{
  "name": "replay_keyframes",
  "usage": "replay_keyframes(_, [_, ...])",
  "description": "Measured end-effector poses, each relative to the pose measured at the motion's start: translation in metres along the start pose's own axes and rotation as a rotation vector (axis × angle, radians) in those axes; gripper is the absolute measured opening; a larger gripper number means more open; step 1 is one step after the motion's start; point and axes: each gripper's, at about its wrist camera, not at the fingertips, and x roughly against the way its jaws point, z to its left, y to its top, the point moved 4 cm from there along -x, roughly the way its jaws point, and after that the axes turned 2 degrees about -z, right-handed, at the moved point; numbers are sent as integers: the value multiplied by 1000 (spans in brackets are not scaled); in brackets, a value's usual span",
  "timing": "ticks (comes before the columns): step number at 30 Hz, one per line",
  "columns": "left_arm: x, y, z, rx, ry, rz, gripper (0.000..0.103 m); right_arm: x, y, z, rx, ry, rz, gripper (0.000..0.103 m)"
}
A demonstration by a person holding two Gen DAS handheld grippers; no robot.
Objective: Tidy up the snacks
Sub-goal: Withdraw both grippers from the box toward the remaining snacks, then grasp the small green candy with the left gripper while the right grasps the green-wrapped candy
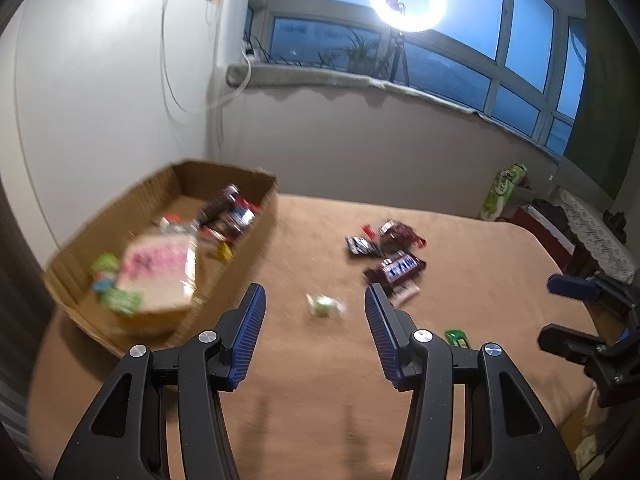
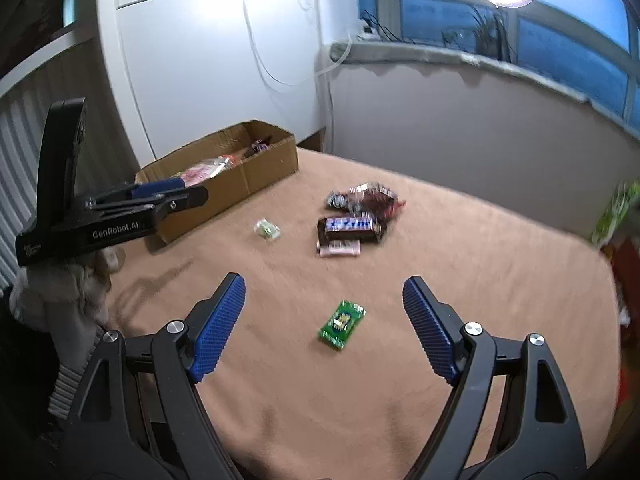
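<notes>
While both claws hang empty above the tan blanket (image 2: 460,240), the sorting looks partly done: the cardboard box (image 1: 248,240) at the far left already holds a pink-printed packet (image 1: 158,272) and several dark wrappers, and a handful of snacks lie loose on the cloth. Next in size, a Snickers bar (image 2: 351,229) rests on a pink bar (image 2: 339,249), with a cluster of crumpled dark wrappers (image 2: 362,197) just behind them. Smaller again, a green packet (image 2: 341,325) lies near and ahead of the right gripper (image 2: 324,320), between the lines of its widely spread jaws, which hold nothing. Its long axis runs diagonally, near-left to far-right, so the jaws would likely need a slight twist to close across its narrow width. Smallest, a pale green-and-white candy (image 1: 325,305) sits ahead of the left gripper (image 1: 315,312), likewise framed by wide, empty jaws; blur hides its orientation. Each piece has its own nearer claw: the green packet belongs to the right hand, the candy to the left, which is also the one beside the box.
</notes>
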Motion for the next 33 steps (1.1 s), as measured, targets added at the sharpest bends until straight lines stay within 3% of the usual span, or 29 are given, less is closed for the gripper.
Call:
replay_keyframes(9, [-32, -17, -16, -18, -28, 65, 51, -34, -23, -19, -105, -3, 65, 83])
replay_keyframes(24, [-87, -22, -10, -36, -5, 166, 50, -82, -37, -14, -129, 32, 196, 50])
replay_keyframes(33, [-102, -23, -6, -14, -25, 220, 48, -95, -41, -14, -118, -15, 220, 48])
